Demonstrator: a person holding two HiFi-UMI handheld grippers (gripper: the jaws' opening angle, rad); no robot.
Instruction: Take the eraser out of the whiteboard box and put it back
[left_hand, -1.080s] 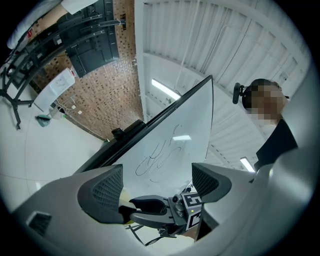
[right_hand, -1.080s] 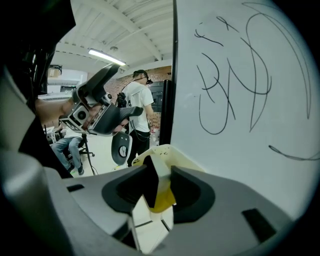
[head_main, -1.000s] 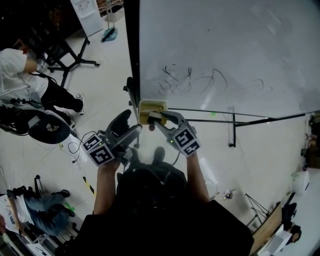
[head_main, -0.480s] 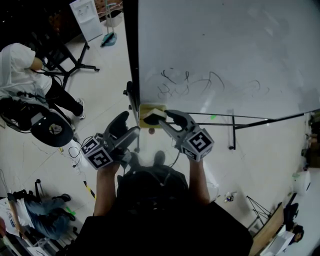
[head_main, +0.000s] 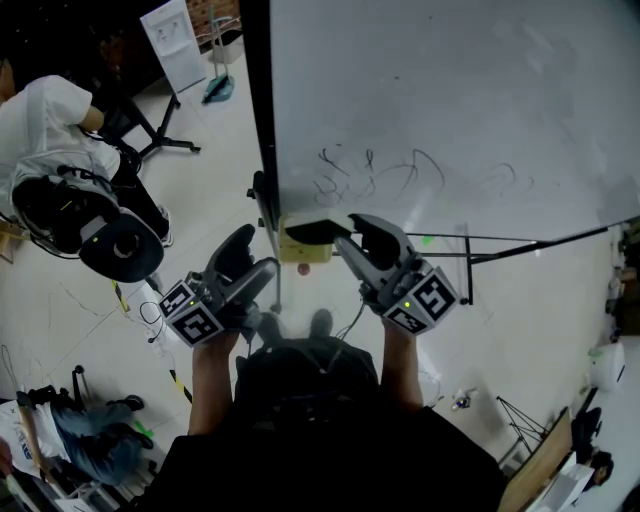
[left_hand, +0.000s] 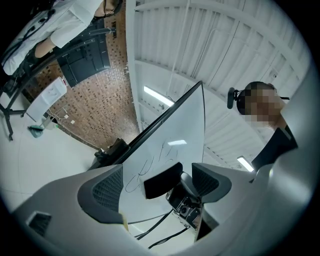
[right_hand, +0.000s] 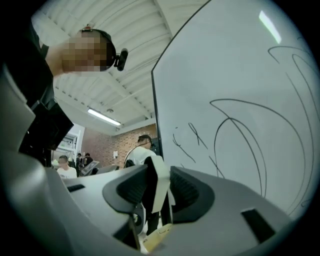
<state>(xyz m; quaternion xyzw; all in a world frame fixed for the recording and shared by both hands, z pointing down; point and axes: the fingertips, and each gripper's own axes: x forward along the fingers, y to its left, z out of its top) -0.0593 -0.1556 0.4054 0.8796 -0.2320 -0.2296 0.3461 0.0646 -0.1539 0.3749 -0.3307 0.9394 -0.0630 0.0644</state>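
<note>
Right gripper (head_main: 347, 230) is clamping the eraser (head_main: 312, 232) across its narrow sides. The eraser is hanging just above the yellow box (head_main: 300, 252), already out, with its long axis running along the whiteboard (head_main: 450, 100) — box lying straight below these jaws. Left gripper (head_main: 255, 252) is idling beside the box, jaws apart and empty.

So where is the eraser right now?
In the head view the eraser is pinched in the right claw, mid-picture, just over the yellow whiteboard box at the whiteboard's lower left corner.
</note>
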